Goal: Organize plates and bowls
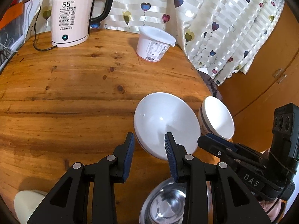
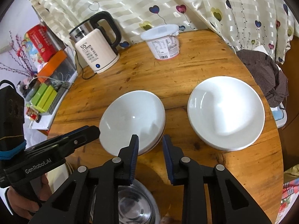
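Left gripper (image 1: 149,149): fingers are being held apart at white bowl's near rim.
White bowl (image 2: 132,119): mouth is facing up, mid-table.
Right gripper (image 2: 150,149): fingers are being kept open, empty.
White plates (image 2: 226,112): stacked, right of bowl.
Wooden table (image 1: 65,93): kettle (image 1: 72,16) and tub (image 1: 155,43) are being backed by curtain (image 2: 186,0).

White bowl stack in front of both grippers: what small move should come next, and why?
Probably ease the right gripper forward until its open fingers straddle the near rim of the white bowl stack, then close. That rim already sits just ahead of the fingertips, and nothing is gripped yet. The left gripper, also open, hovers at the stack's other side.
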The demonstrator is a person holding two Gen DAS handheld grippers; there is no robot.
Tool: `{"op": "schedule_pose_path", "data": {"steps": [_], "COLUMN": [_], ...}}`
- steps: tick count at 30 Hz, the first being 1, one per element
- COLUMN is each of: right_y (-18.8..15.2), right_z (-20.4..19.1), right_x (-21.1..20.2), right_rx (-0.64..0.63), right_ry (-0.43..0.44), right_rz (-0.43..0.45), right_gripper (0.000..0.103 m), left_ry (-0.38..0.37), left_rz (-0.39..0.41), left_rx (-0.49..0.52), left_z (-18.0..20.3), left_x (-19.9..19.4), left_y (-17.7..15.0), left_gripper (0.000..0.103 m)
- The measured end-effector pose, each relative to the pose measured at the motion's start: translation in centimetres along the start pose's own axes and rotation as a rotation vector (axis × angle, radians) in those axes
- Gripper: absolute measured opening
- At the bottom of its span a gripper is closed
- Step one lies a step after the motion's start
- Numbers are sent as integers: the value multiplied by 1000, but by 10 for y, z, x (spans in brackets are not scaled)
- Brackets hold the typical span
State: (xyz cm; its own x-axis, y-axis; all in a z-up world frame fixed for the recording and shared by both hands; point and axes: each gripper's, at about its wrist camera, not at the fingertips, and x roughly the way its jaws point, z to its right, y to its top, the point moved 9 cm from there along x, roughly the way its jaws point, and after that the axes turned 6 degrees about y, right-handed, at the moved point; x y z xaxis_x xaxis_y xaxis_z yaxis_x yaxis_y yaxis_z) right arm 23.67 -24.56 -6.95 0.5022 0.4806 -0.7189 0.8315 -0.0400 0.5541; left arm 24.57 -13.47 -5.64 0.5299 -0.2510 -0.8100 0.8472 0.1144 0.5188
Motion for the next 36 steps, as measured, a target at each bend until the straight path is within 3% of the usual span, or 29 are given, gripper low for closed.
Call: {"op": "schedule_pose_path", "data": {"steps": [13, 22, 36], "right_y": [6, 9, 11], "right_z": [9, 12, 1], "right_x": [15, 18, 7], "right_rx": [23, 17, -11], "right_ry": [6, -4, -6], "right_rz": [-9, -4, 13], "right_gripper": [15, 15, 15], "left_ry": [-9, 0, 5], "left_rz": [-27, -27, -5], "left_rx": [-15, -25, -25], "left_z": [-3, -8, -8], "left_x": [22, 29, 14], "left_y": [1, 3, 3], "left_gripper": [33, 22, 22]}}
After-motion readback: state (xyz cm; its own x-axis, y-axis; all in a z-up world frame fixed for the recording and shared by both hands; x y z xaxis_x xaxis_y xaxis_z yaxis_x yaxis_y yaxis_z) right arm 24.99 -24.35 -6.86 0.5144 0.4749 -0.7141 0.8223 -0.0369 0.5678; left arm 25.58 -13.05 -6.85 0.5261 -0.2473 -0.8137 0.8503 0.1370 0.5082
